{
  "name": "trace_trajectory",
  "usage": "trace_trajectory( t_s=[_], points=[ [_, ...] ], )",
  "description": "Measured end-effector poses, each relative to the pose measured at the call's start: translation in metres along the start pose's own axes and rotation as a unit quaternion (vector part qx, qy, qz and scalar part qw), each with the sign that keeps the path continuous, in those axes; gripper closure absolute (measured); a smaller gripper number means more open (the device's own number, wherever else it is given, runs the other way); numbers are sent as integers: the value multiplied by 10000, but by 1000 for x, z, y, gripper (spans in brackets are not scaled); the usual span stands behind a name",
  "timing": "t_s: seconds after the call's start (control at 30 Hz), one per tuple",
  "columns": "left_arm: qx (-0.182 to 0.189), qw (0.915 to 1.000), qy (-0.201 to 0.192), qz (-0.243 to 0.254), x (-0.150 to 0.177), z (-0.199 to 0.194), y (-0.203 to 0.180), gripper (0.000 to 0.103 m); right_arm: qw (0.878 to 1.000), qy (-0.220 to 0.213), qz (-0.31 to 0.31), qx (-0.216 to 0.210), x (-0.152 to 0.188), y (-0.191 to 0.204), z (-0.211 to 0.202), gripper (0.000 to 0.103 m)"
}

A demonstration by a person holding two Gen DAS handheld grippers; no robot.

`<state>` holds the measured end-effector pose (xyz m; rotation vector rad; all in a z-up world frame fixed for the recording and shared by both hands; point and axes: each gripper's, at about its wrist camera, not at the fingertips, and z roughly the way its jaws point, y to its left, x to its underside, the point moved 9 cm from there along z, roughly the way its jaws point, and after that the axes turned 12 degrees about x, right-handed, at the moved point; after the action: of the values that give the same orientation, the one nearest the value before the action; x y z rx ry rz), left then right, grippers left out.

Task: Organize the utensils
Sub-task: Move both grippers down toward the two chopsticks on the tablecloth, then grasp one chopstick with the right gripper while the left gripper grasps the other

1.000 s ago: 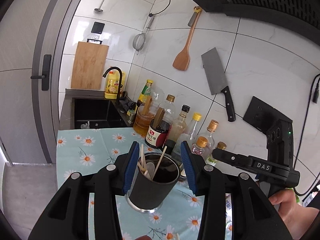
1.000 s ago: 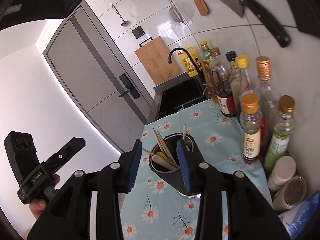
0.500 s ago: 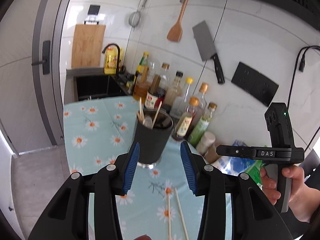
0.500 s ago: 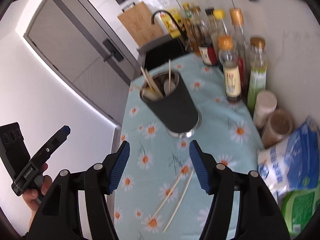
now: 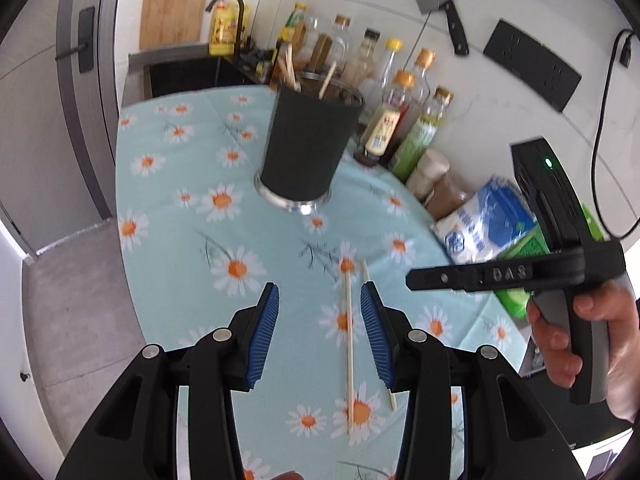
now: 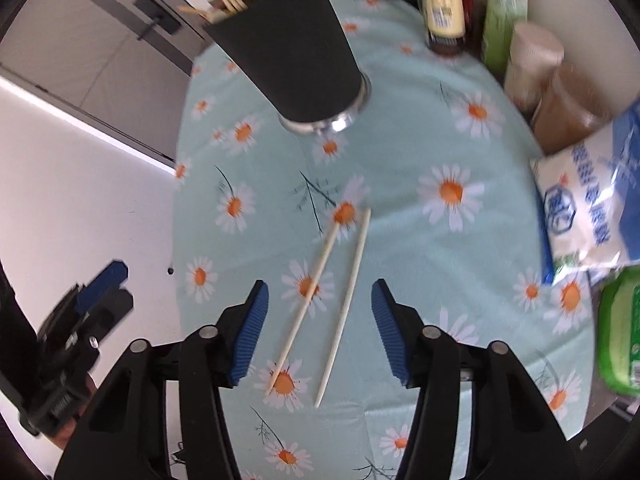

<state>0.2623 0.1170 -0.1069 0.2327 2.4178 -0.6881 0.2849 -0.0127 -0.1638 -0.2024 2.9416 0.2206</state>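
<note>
A black utensil cup (image 5: pixel 308 144) with a metal base holds several wooden utensils and stands on the daisy tablecloth (image 5: pixel 192 240); it also shows in the right wrist view (image 6: pixel 296 52). Two pale chopsticks (image 6: pixel 320 304) lie loose on the cloth in front of the cup, seen too in the left wrist view (image 5: pixel 349 344). My left gripper (image 5: pixel 319 336) is open and empty, above the near ends of the chopsticks. My right gripper (image 6: pixel 318 328) is open and empty, with both chopsticks lying between its fingers below it.
Sauce bottles (image 5: pixel 400 112) line the tiled wall behind the cup. Jars (image 6: pixel 536 60), a blue-white bag (image 6: pixel 592 208) and a green pack (image 6: pixel 620 336) sit at the right. A sink (image 5: pixel 188 76) lies beyond the cloth. The counter edge drops to the floor at the left.
Both grippers have pulled back from the cup and tilted down toward the cloth. The cup now stands farther off, and the two loose chopsticks lie between the fingers.
</note>
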Motion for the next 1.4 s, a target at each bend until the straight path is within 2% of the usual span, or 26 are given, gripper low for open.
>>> trace_trajectory(
  t_s=[0.13,0.33,0.53,0.6,0.8,1.07,1.23,1.4],
  points=[
    [-3,9996,297,-16,26,15,3,62,9984,520,229,34,9,-3,30,56],
    [12,9982,606,-48,59,30,5,62,9939,939,292,496,17,-8,64,64],
    [120,9958,897,-173,90,37,7,62,9908,1067,274,790,16,-3,76,67],
    [149,9953,935,-218,95,36,9,62,9893,1117,280,899,16,-2,79,75],
    [165,9948,965,-268,100,31,16,62,9840,1158,156,1342,15,6,84,86],
    [173,9948,974,-238,99,31,21,61,9779,1069,-55,1795,12,22,91,95],
    [216,9945,993,-244,98,34,20,62,9793,1087,65,1706,15,33,98,97],
    [203,9939,1070,-197,97,39,16,61,9819,1160,195,1487,13,19,99,97]
  ],
)
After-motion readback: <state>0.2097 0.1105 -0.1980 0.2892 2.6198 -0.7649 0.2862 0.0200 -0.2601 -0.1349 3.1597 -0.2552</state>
